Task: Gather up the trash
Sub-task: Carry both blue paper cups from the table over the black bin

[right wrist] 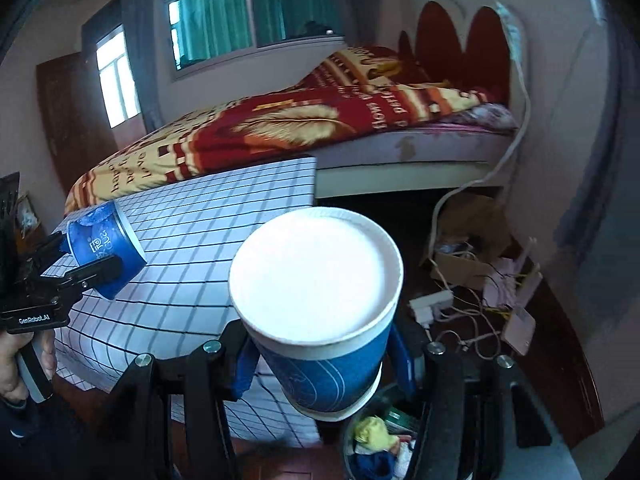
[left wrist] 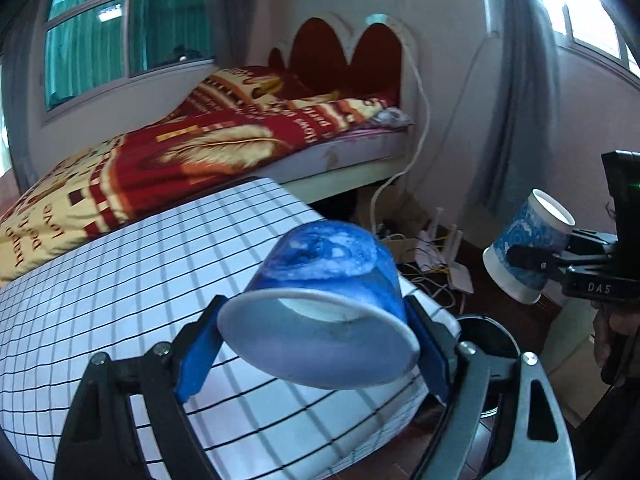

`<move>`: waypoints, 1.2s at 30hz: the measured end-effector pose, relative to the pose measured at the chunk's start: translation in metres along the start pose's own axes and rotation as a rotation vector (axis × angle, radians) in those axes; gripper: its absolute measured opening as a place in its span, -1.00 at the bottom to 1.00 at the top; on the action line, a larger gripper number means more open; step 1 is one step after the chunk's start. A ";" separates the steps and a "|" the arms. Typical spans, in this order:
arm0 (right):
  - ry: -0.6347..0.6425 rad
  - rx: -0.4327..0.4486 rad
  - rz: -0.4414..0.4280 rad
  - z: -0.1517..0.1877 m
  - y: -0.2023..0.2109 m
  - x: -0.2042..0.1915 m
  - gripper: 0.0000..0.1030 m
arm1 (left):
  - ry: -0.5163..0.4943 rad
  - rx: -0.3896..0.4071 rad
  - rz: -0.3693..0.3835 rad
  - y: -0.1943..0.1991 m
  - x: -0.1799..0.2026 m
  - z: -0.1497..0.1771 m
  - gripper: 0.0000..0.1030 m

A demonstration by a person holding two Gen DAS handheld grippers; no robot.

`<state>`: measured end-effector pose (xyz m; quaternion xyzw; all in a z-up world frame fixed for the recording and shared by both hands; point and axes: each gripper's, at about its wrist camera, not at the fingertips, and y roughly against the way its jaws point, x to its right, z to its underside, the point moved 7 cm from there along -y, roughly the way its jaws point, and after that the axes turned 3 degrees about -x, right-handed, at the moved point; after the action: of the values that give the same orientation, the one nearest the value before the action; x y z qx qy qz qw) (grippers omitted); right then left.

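Note:
A blue paper cup (left wrist: 320, 264) sits tipped between the blue pads of my left gripper (left wrist: 316, 320), white mouth toward the camera, held above the grid-patterned tablecloth. The right wrist view shows that cup (right wrist: 106, 240) and the left gripper (right wrist: 86, 256) at the far left. My right gripper (right wrist: 324, 364) is shut on a blue-and-white paper cup (right wrist: 332, 376) whose white inside faces the camera. The left wrist view has this cup (left wrist: 528, 248) tilted at the right edge, in the right gripper (left wrist: 520, 256). A black bin (right wrist: 347, 436) with trash inside lies just below the right gripper.
The table with the white grid cloth (left wrist: 120, 280) fills the left foreground, with the bin's rim (left wrist: 480, 320) at its right corner. A bed (left wrist: 200, 148) with a red and yellow blanket stands behind. Cables and a cardboard box (right wrist: 460, 264) litter the floor. A person's hand (right wrist: 16, 360) grips the left handle.

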<state>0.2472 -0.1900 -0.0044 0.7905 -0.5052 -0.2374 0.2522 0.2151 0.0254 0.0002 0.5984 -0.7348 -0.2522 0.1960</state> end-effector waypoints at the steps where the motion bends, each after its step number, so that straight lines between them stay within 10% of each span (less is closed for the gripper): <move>1: -0.007 0.000 0.009 0.003 0.004 0.008 0.11 | -0.008 -0.001 0.007 0.000 0.007 -0.001 0.66; 36: -0.144 -0.129 0.132 0.159 0.046 0.157 0.12 | -0.184 -0.187 0.329 -0.054 0.202 0.069 0.66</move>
<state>0.1753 -0.3756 -0.1145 0.7186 -0.5564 -0.3086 0.2808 0.1748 -0.1716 -0.0898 0.4242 -0.8107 -0.3376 0.2210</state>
